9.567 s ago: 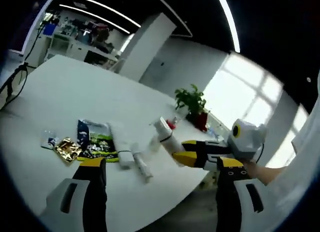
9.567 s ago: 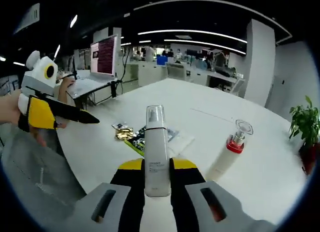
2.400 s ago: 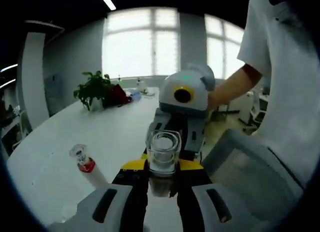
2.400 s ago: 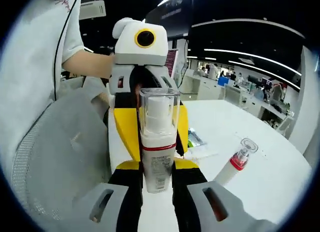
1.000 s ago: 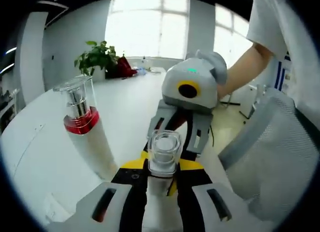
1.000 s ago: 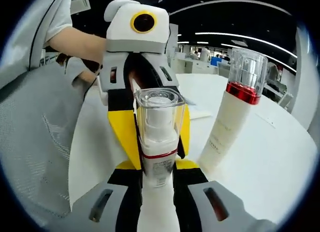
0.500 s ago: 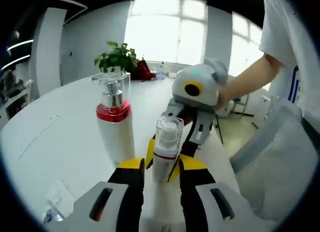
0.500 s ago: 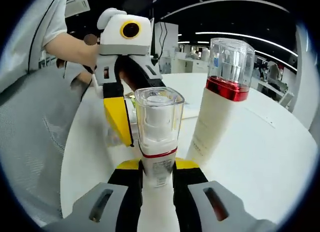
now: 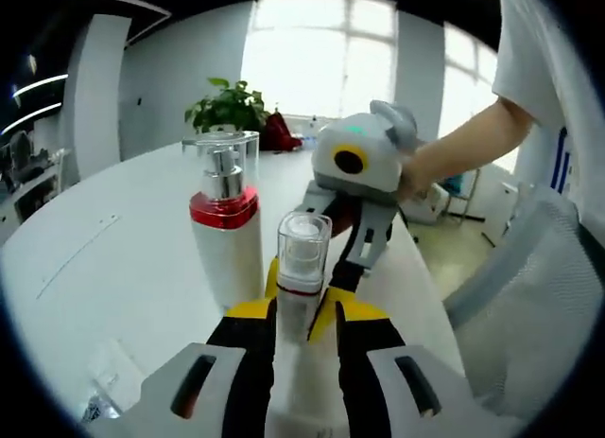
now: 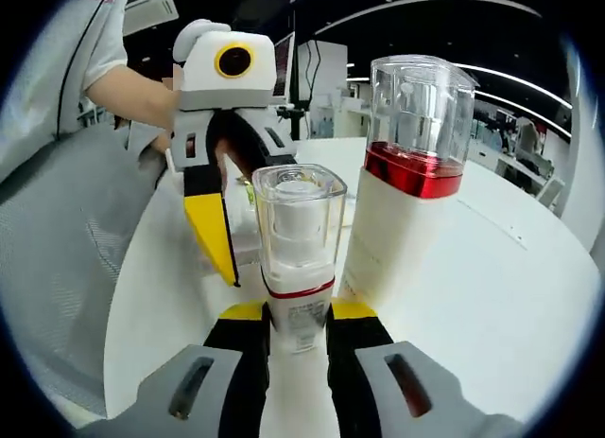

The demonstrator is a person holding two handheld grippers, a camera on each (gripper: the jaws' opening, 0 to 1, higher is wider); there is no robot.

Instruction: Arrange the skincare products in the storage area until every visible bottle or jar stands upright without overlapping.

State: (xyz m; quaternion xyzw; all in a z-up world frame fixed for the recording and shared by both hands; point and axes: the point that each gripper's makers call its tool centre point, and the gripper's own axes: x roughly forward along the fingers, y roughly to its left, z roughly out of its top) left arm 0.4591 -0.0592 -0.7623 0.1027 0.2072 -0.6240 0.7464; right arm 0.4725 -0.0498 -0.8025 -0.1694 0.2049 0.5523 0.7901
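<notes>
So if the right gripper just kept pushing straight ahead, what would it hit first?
It already clamps the small clear-capped bottle, so that travels with it. Beyond the bottle, the left gripper looks closest in line, slightly to the left. The red-collared bottle stands just right of the path; depth is hard to judge.

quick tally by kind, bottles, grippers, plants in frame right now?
Bottles: 2, a slim white clear-capped bottle and a wider white pump bottle with a red collar.
Grippers: 2, left gripper and right gripper.
Potted green plants: 1.
Total: 5.
</notes>
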